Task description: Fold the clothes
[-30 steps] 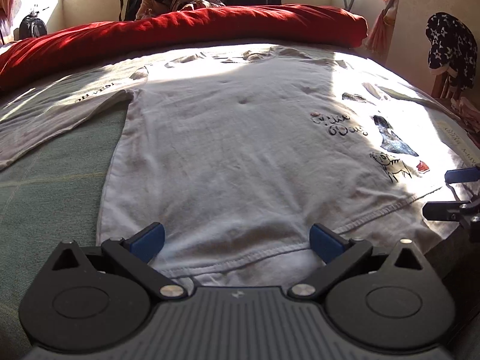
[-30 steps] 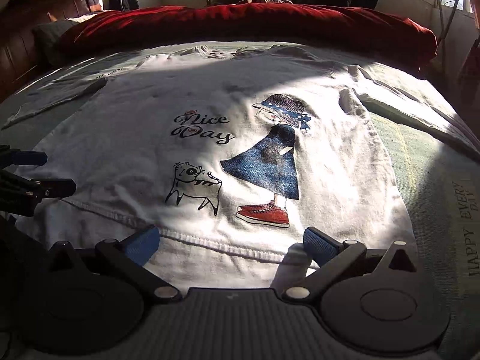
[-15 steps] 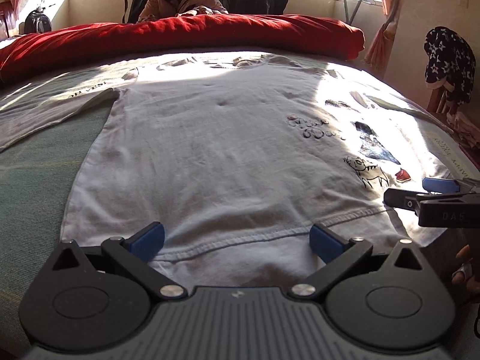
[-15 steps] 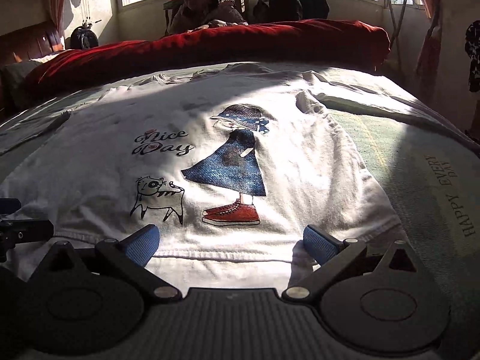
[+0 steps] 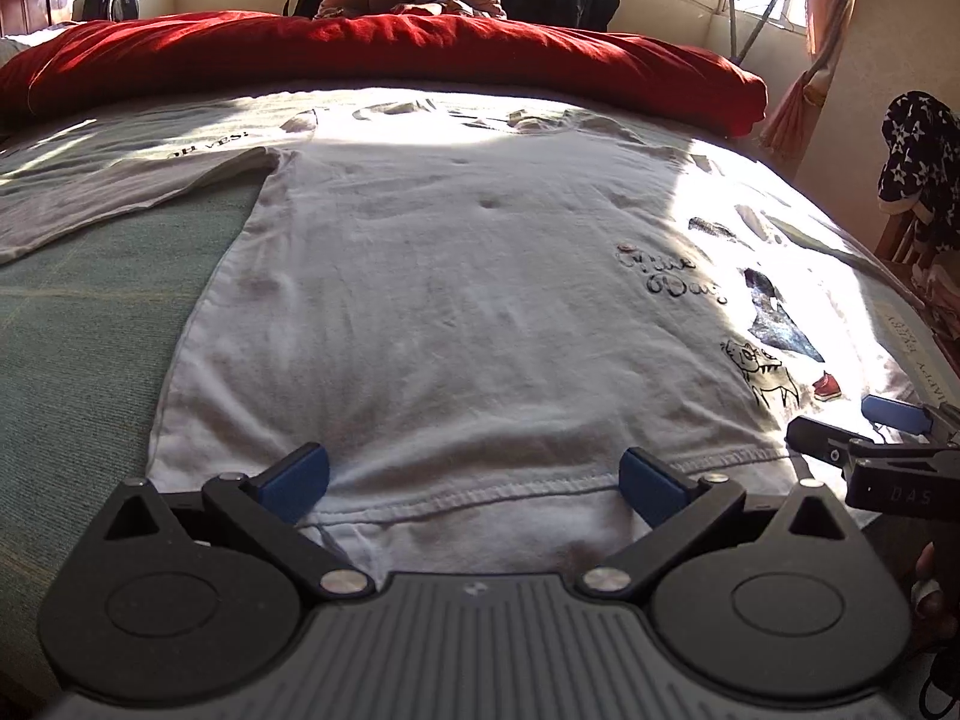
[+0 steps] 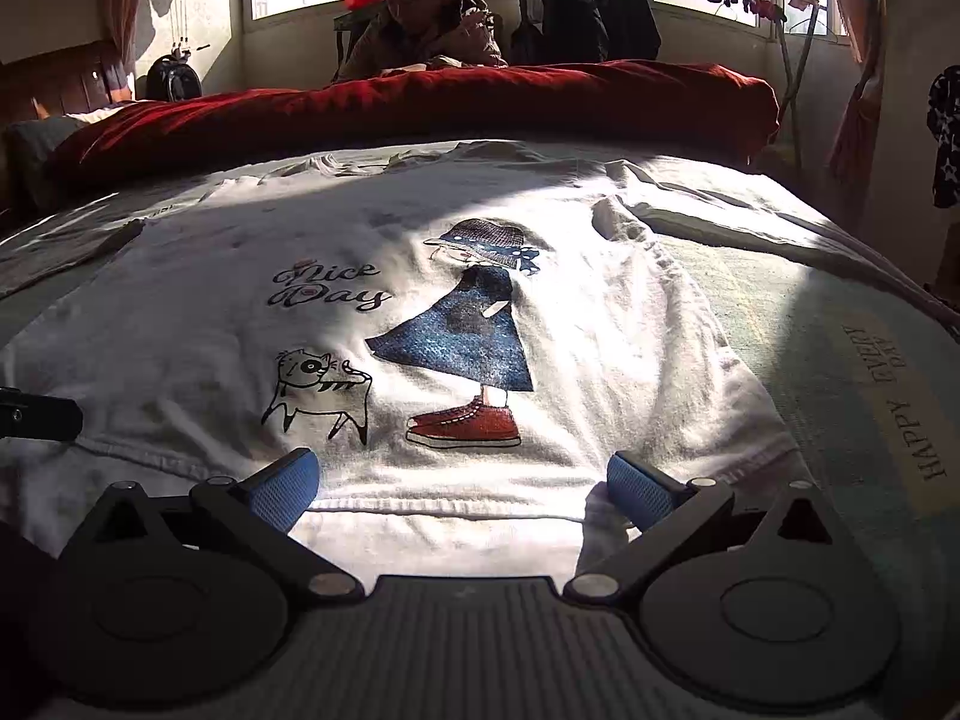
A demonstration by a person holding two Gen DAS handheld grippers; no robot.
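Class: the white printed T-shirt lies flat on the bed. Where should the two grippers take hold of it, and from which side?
Probably the bottom hem, from the near edge: it lies straight and closest, already between the open left gripper and right gripper, one toward each corner of the T-shirt.

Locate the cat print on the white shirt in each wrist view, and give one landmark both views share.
Left wrist: cat print at far right, above the other gripper.
Right wrist: cat print lower left of centre, beside the red shoes.
Shared landmark: red quilt across the bed's far end.
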